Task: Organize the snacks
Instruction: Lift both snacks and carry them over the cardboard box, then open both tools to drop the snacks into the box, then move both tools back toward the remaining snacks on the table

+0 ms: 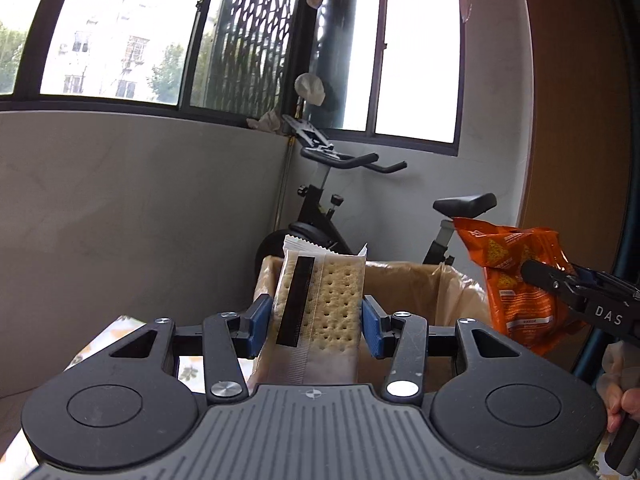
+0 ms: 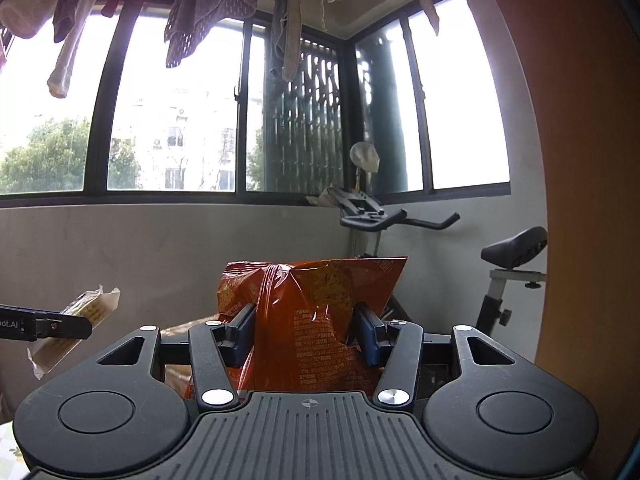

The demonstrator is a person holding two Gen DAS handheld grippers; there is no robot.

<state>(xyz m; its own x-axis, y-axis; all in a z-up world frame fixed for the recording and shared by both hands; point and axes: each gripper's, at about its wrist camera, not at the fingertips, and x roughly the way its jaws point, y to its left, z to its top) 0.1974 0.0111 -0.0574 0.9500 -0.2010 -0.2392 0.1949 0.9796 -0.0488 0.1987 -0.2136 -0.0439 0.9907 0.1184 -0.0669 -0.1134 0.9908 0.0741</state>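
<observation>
My left gripper (image 1: 318, 326) is shut on a clear pack of pale crackers (image 1: 332, 308), held up lengthwise in front of a cardboard box (image 1: 404, 280) lined with a plastic bag. My right gripper (image 2: 306, 334) is shut on an orange bag of chips (image 2: 312, 320), raised in the air. In the left wrist view the orange bag (image 1: 516, 280) hangs at the right, over the box's right edge, with the right gripper's finger (image 1: 548, 276) across it. In the right wrist view the cracker pack (image 2: 76, 320) shows at the left with the left gripper's finger (image 2: 60, 326) on it.
A black exercise bike (image 1: 332, 208) stands behind the box in the corner under the windows. Grey walls run on the left and back. A wooden panel (image 1: 576, 120) rises at the right. Laundry (image 2: 200, 4) hangs overhead. A patterned tablecloth (image 1: 96, 344) shows below the left gripper.
</observation>
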